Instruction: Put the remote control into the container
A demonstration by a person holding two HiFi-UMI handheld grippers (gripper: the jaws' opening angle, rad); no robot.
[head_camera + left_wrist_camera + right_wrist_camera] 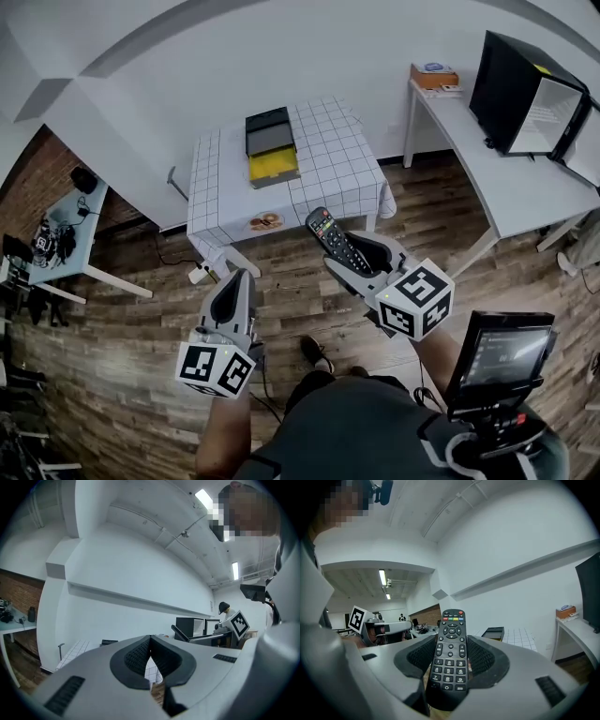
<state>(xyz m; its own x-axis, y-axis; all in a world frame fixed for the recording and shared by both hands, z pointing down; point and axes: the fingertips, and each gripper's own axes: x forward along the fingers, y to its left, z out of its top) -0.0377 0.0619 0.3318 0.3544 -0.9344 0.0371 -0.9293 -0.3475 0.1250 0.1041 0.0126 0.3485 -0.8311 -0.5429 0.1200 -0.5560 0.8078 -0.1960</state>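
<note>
- Remote control (pixel 330 240): black, number keys 1–9 legible, "OK" on centre key, red power button and coloured key row at top.
- Right gripper (pixel 357 255): jaws clamped on remote's lower half, keypad up, held above wooden floor (pixel 141 328), short of table (pixel 337 169).
- Left gripper (pixel 150 638): jaws together, nothing between.
- Container (pixel 271 145): on grid-cloth table, black far part, yellow near part; contents indistinct.

We were in a lab-style workroom, folks: plank floor (pixel 122 347), white walls (pixel 187 75), a brick stretch (pixel 28 183) at the side, 2 pale desks (pixel 497 178) loaded with gear, a black open-fronted box (pixel 511 84) on one, a checked-cloth table (pixel 337 159) between, strip lights (pixel 204 498) overhead.
</note>
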